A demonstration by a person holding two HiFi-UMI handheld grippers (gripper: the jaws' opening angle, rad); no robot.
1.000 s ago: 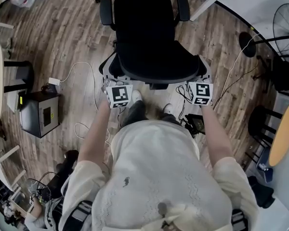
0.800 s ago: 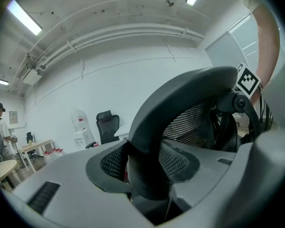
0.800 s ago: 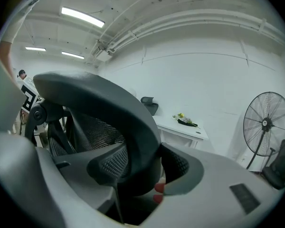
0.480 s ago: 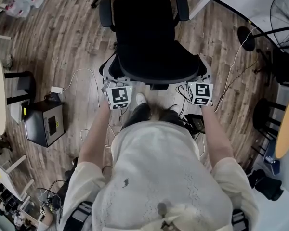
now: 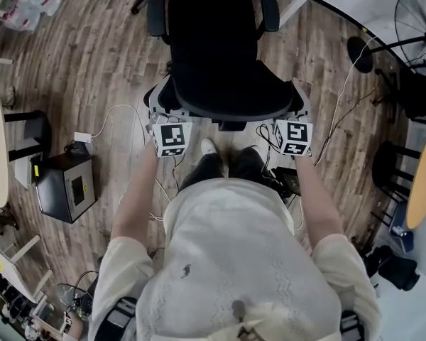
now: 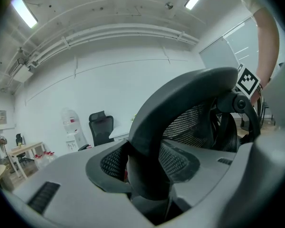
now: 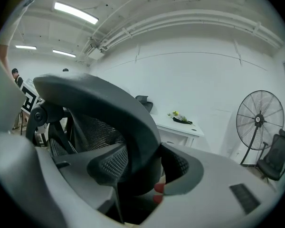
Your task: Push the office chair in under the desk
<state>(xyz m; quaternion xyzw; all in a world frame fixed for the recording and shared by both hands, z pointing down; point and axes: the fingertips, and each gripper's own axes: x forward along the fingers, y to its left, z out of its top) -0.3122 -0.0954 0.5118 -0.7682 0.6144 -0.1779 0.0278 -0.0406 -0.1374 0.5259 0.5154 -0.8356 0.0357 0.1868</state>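
A person holds an office chair from behind.
Jaws of the left gripper and right gripper are clamped on the backrest rim's two sides, mid-frame.

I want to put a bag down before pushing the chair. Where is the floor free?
Bare wooden floor lies left of the black office chair, beyond the white charger. A narrower strip lies between chair and black fan base. Tangled cables and the black box crowd the floor by the person's feet.
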